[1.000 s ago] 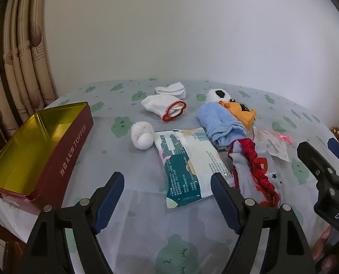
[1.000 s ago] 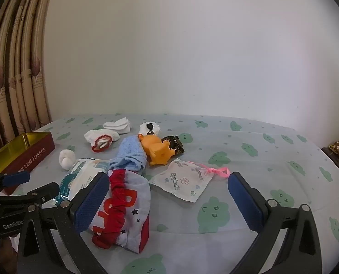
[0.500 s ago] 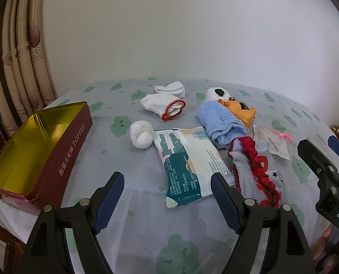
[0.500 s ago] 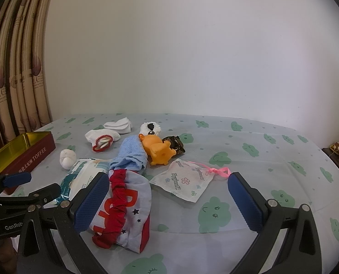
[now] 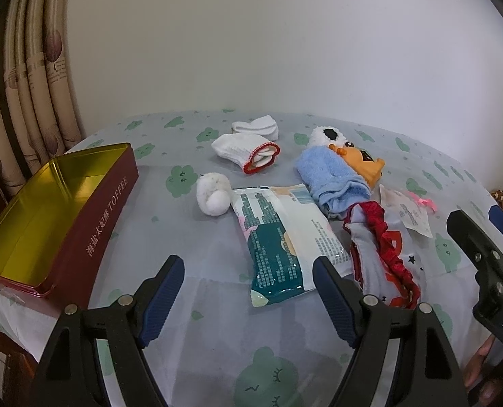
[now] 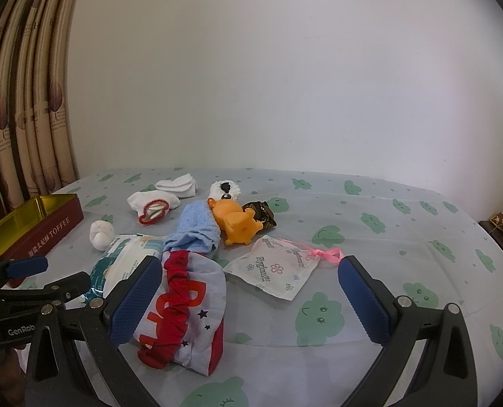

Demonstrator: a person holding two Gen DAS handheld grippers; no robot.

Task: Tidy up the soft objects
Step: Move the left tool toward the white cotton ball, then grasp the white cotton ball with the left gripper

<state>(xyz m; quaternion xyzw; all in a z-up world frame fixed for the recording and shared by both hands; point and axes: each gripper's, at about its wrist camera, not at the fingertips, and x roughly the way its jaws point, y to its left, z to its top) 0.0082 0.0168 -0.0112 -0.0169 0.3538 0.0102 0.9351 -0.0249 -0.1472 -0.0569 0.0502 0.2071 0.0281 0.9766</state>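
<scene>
Soft things lie on the table: a red-cuffed white sock [image 5: 246,152], a folded white sock [image 5: 256,126], a white ball [image 5: 213,193], a blue towel [image 5: 332,182], an orange toy [image 5: 365,168], a tissue pack [image 5: 282,239] and red-trimmed grey shorts [image 5: 383,254] [image 6: 187,308]. An open red toffee tin [image 5: 53,210] with a gold inside stands at the left. My left gripper [image 5: 248,300] is open and empty, just short of the tissue pack. My right gripper [image 6: 248,302] is open and empty, over the shorts' near end.
A white drawstring pouch [image 6: 276,269] with a pink ribbon lies right of the shorts. A dark wrapper [image 6: 261,212] sits behind the orange toy. A curtain [image 5: 20,78] hangs at the left, a wall stands behind the cloud-print tablecloth [image 6: 387,237].
Both views have shifted very slightly. Nothing on the table has moved and both grippers have stayed open.
</scene>
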